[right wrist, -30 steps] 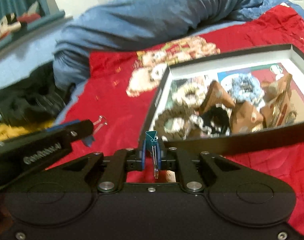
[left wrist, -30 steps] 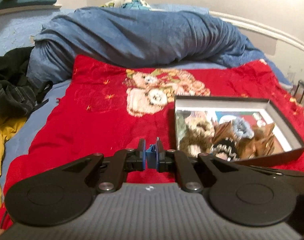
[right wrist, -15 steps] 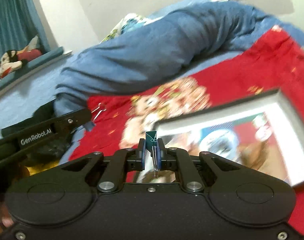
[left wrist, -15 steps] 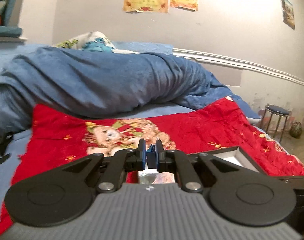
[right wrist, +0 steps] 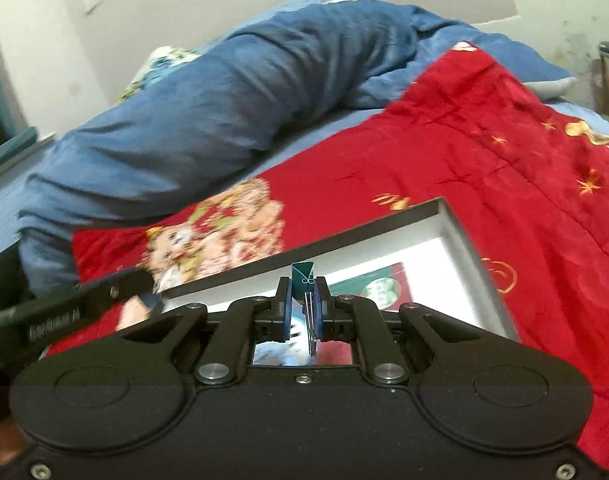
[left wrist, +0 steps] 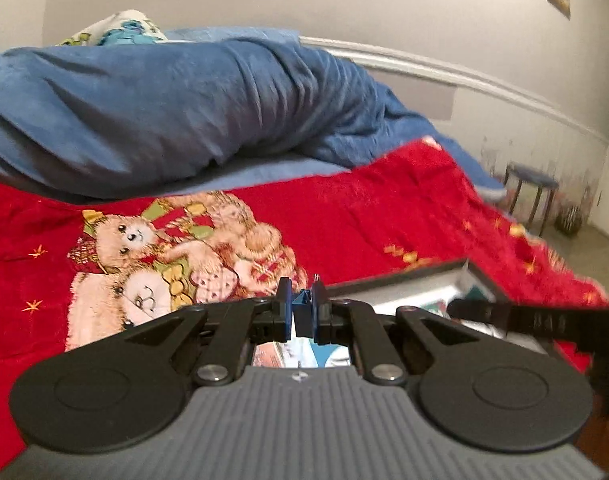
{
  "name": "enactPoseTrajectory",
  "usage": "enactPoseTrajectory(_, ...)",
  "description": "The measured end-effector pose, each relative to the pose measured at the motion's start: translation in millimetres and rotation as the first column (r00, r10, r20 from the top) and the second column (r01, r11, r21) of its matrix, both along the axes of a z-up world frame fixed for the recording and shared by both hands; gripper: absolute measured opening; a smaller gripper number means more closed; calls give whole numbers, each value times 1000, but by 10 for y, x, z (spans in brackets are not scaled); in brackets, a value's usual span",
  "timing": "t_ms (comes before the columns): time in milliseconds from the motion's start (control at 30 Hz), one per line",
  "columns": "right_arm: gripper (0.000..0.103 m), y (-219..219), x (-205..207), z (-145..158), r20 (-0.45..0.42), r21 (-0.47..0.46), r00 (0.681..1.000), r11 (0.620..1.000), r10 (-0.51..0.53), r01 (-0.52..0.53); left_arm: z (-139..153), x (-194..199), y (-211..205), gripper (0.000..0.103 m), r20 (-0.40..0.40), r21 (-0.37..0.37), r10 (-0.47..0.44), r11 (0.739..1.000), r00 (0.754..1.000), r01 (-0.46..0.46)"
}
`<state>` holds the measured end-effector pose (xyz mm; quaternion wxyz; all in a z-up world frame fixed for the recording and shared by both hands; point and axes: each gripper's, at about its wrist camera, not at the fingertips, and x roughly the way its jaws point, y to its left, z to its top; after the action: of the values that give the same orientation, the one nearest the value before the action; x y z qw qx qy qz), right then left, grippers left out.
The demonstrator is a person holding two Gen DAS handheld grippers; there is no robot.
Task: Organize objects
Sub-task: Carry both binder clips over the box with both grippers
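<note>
My left gripper (left wrist: pixel 302 304) is shut on a blue binder clip (left wrist: pixel 303 309) and is raised over the near-left part of the black shallow box (left wrist: pixel 400 276). My right gripper (right wrist: pixel 303 292) is shut on a teal binder clip (right wrist: pixel 303 276), its wire handles hanging between the fingers, over the box (right wrist: pixel 456 224), whose white floor and a printed card show. The left gripper's finger (right wrist: pixel 84 304) reaches in from the left in the right wrist view; the right gripper's finger (left wrist: pixel 536 320) shows at right in the left wrist view. The box's contents are hidden behind the grippers.
The box lies on a red teddy-bear blanket (left wrist: pixel 164 252) on a bed. A bunched blue duvet (left wrist: pixel 164 104) lies behind it, with a pillow (left wrist: pixel 116 32) beyond. A stool (left wrist: pixel 530 196) stands on the floor at the right, by the wall.
Both grippers have lifted and moved forward over the box, each still holding its clip. The views have tilted up, so the box's scrunchies and hair clips have dropped out of sight.
</note>
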<state>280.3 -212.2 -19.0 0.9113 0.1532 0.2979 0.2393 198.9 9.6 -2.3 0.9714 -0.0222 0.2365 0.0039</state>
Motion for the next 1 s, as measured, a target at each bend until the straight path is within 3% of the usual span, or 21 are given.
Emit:
enactPoseTrajectory(400, 11, -8, 48, -112, -16, -2, 998, 998, -65, 65, -268, 69, -135, 12, -101, 21, -15, 1000, 995, 17)
enactPoseTrajectory(567, 11, 42, 9, -153, -30, -27, 998, 998, -54, 53, -308, 18, -194, 12, -104, 49, -13, 999, 995, 18)
enactPoseTrajectory(833, 11, 94, 11, -228, -53, -23, 997, 999, -48, 46, -357, 34, -210, 14, -110, 33, -3, 999, 994, 6)
enactPoseTrajectory(933, 19, 113, 7, -242, -51, -16, 998, 999, -44, 43, -359, 47, -190, 31, -113, 24, 10, 1000, 993, -8)
enactPoseTrajectory(1000, 28, 102, -8, -239, -44, 3, 998, 999, -50, 50, -353, 49, -160, 55, -114, 4, 16, 1000, 993, -15)
